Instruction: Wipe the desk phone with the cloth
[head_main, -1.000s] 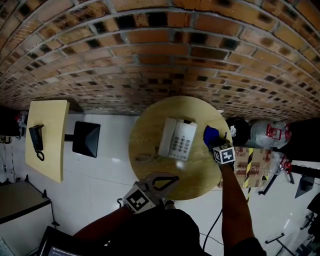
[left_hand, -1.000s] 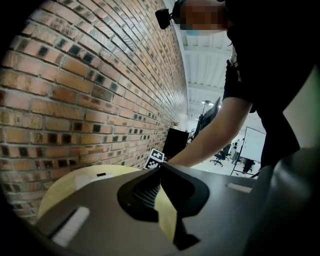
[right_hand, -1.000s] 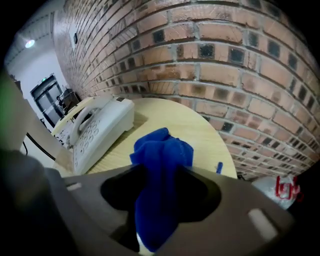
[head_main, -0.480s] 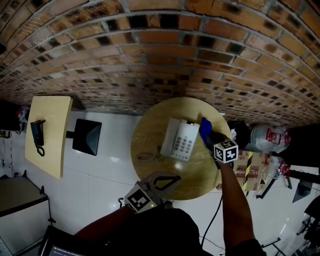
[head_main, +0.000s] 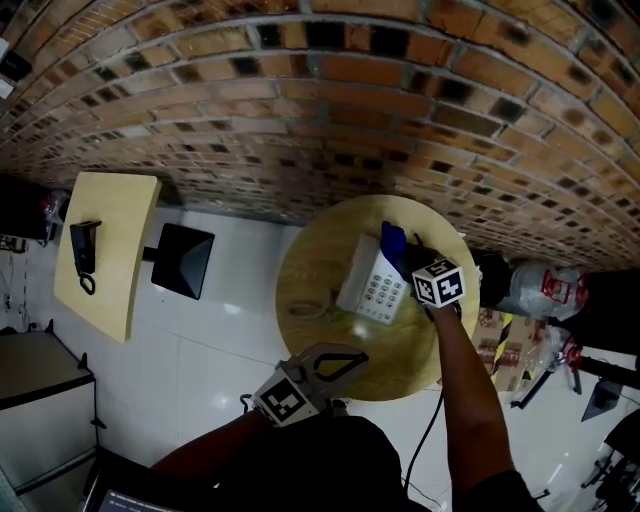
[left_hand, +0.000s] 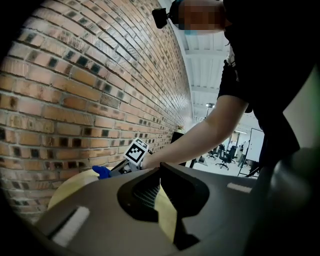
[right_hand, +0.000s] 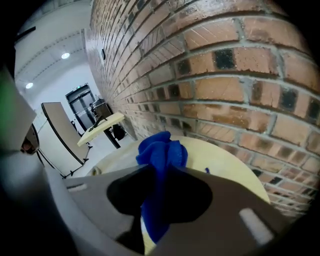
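While the left gripper (head_main: 352, 358) shows fingers clenched empty, the right gripper (head_main: 405, 257), fingers just closed, grasps the crumpled blue cloth (head_main: 391, 240) by the white desk phone (head_main: 372, 287), centre frame.

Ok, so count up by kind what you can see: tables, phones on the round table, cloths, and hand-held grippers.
Tables: 2, the round table and the rectangular table
Desk phone on the round table: 1, white
Cloth: 1, blue
Hand-held grippers: 2, the left hand-held gripper and the right hand-held gripper, which grips the cloth
Total: 6
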